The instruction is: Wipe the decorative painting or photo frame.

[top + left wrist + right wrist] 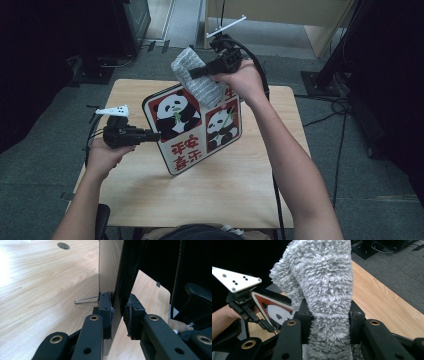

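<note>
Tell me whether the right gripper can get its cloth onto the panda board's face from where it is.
Probably yes. The right gripper holds the cloth at the board's top edge, and the left gripper grips only the side edge, leaving the printed face uncovered.

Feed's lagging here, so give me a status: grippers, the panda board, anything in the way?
Left gripper shut on panda board, held tilted above the table. Right gripper shut on grey cloth, cloth against the board's upper face. Nothing in the way.

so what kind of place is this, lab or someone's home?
Looks like a lab or office recording space, not a home: grey carpet tiles, cables trailing across the floor past dark stand bases, and one plain wooden table set up as the workstation.
</note>
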### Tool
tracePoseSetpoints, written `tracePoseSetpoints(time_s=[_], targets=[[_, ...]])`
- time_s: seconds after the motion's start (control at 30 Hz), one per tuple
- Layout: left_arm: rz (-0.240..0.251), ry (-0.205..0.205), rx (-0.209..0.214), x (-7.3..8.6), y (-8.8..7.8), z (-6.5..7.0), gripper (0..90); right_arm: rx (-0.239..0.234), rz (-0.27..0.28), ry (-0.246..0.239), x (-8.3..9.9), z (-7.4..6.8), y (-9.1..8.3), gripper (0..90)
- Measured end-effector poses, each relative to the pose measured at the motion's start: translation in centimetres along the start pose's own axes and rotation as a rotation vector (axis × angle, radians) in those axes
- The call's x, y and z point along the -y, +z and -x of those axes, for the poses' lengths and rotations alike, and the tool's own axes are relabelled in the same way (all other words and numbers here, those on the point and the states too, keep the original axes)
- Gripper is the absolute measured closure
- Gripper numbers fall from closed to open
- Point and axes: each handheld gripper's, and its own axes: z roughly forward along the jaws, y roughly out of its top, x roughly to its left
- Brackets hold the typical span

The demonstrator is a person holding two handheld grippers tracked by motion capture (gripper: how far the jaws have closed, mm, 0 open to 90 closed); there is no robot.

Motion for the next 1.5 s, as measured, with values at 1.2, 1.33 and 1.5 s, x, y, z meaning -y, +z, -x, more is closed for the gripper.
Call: tracePoseSetpoints(time_s=[1.2, 1.33, 1.5], targets=[[-0.011, 0.003, 0.011, 0.0, 0.0, 0.0, 77.6, 0.082, 0.049, 0.088, 0.1, 3.2, -2.5, 67.5], [-0.009, 0.002, 0.011, 0.0, 0.0, 0.0, 77.7, 0.090, 0.034, 0.108, 0.2, 3.7, -2.4, 67.6], [-0.006, 0.001, 0.009, 0.0, 0.0, -0.1, 77.8, 0.106, 0.023, 0.116, 0.4, 4.2, -2.6, 67.8]])
